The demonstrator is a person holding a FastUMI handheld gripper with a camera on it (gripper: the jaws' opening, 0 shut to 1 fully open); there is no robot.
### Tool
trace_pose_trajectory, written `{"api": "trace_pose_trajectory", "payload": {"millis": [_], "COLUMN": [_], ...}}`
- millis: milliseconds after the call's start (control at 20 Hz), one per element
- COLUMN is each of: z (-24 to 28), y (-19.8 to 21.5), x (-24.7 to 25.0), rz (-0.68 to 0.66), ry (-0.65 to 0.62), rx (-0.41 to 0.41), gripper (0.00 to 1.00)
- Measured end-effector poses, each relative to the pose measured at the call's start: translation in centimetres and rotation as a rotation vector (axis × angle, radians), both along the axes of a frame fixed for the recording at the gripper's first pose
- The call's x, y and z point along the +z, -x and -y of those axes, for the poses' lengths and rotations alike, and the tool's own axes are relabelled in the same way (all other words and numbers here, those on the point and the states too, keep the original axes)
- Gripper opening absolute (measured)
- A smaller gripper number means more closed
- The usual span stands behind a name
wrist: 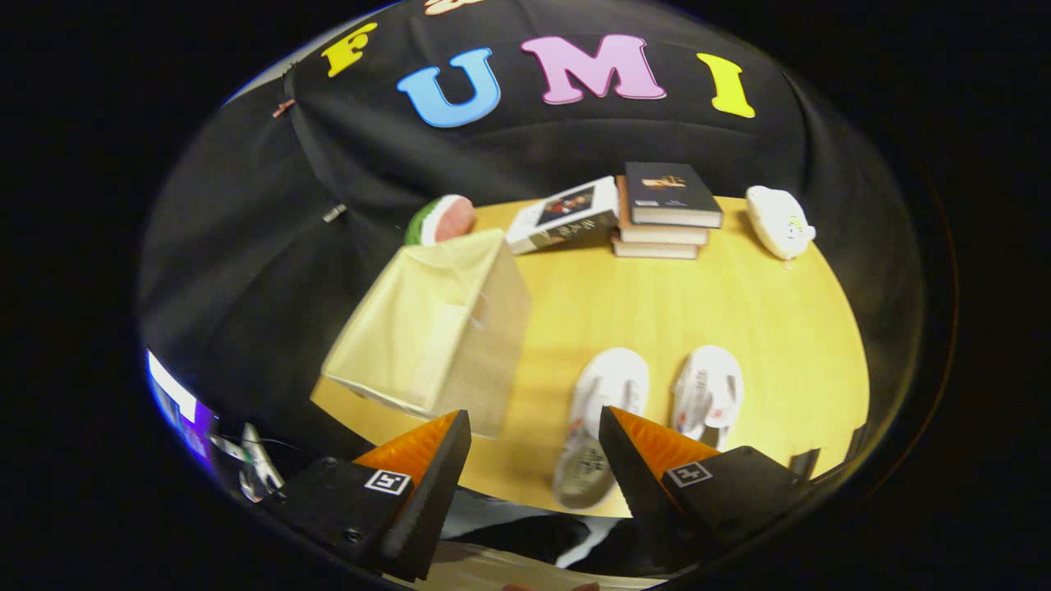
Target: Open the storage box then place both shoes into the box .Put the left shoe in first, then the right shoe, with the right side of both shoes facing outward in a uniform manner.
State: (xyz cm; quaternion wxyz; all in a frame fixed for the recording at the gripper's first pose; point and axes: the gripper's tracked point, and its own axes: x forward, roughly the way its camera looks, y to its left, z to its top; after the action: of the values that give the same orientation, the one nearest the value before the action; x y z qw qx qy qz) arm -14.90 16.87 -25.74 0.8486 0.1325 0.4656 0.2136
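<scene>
A cream storage box (435, 328) stands on the wooden table (657, 312), just beyond my left finger; its lid looks shut from here. Two white shoes lie side by side to its right. The left shoe (598, 419) sits just ahead of my right finger (632, 476), which covers part of its side. The right shoe (708, 394) lies beyond that finger, a little farther right. My gripper (534, 427) hovers above the table's near edge, open, with nothing between its fingers.
A stack of books (665, 213) and one leaning book (562, 215) stand at the table's far side. A white plush toy (778, 222) lies to their right, a watermelon-like toy (442, 220) behind the box. Bare table lies between shoes and books.
</scene>
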Motion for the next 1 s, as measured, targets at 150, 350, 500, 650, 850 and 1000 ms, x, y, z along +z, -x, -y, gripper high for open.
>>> {"api": "trace_pose_trajectory", "payload": {"millis": [150,350,500,650,850,1000], "z": [1.8,2.3,1.7,0.9,1.1,1.0], "y": [1.2,0.6,-2.2,-4.2,-4.0,-3.5], "x": [-5.1,-10.3,-12.9,-14.7,-14.0,-12.7], "rz": [-0.049,-0.103,-0.092,-0.112,-0.124,-0.188], "ry": [0.107,0.201,0.232,0.24,0.23,0.164], "rx": [0.008,0.002,-0.052,-0.128,-0.169,-0.218], "gripper": [0.94,0.78,0.67,0.47,0.15,0.1]}}
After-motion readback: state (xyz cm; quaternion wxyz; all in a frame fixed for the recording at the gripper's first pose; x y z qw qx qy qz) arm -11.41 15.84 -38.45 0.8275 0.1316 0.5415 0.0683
